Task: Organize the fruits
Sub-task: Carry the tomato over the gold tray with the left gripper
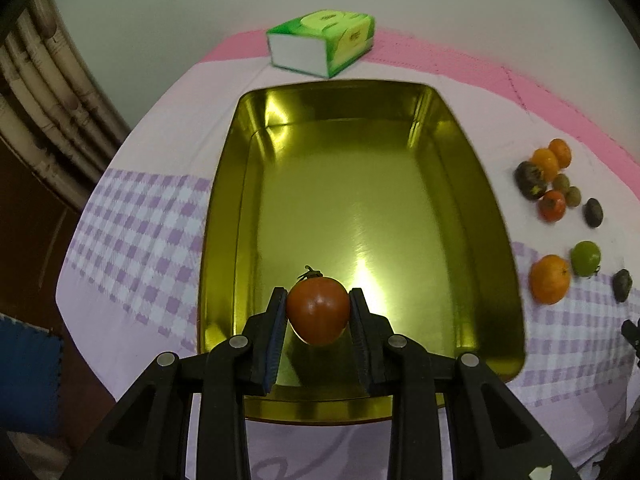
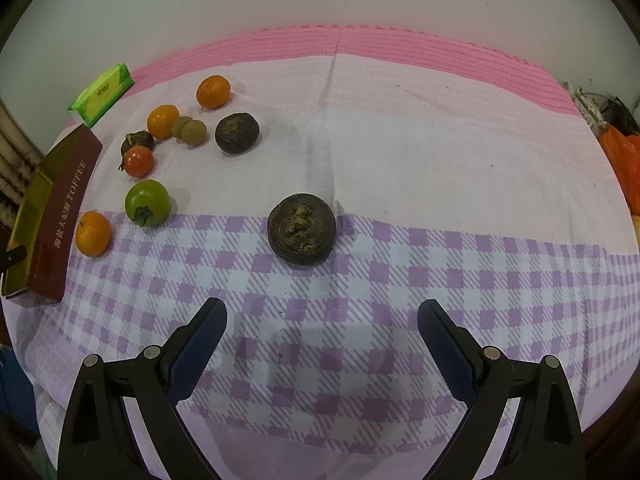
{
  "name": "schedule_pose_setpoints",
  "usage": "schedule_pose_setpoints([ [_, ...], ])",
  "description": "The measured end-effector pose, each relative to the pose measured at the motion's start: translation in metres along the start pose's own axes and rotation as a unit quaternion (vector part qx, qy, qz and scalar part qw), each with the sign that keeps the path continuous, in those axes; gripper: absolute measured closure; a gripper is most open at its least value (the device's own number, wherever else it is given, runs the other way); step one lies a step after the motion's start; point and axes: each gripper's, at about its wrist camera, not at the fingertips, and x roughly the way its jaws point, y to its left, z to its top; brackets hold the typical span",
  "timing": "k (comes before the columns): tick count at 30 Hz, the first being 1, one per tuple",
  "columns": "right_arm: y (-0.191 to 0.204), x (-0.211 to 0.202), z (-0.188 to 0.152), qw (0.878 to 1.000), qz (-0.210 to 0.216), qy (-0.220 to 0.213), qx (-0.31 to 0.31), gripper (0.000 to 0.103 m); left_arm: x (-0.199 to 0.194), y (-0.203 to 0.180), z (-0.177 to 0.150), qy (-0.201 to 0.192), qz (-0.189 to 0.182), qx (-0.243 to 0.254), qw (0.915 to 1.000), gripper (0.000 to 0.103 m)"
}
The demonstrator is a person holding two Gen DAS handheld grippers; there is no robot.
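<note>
My left gripper (image 1: 318,300) is shut on a red tomato (image 1: 318,310), held over the near end of a gold tin tray (image 1: 360,184) with nothing else in it. Right of the tray lie loose fruits: an orange (image 1: 550,279), a green tomato (image 1: 585,258), dark round fruits and a far cluster. In the right wrist view my right gripper (image 2: 322,318) stands open above the checked cloth, just short of a dark brown round fruit (image 2: 301,234). The same tin (image 2: 60,216), lettered TOFFEE, shows at the left edge beside an orange (image 2: 93,233) and a green tomato (image 2: 147,201).
A green tissue pack (image 1: 324,42) lies behind the tray near the cloth's far edge. The pink and purple-checked cloth (image 2: 400,280) covers the table, which ends at a white wall. Orange bags (image 2: 620,160) sit off the right edge. Bamboo poles (image 1: 48,112) stand at the left.
</note>
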Motion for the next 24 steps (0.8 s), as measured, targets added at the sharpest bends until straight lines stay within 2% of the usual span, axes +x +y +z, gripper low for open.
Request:
schedule_pose_setpoints([
  [24, 0.006, -0.002, 0.003, 1.0, -0.009, -0.007, -0.012, 0.007, 0.016, 0.012, -0.012, 0.018, 0.014, -0.005, 0.9997, 0.075],
])
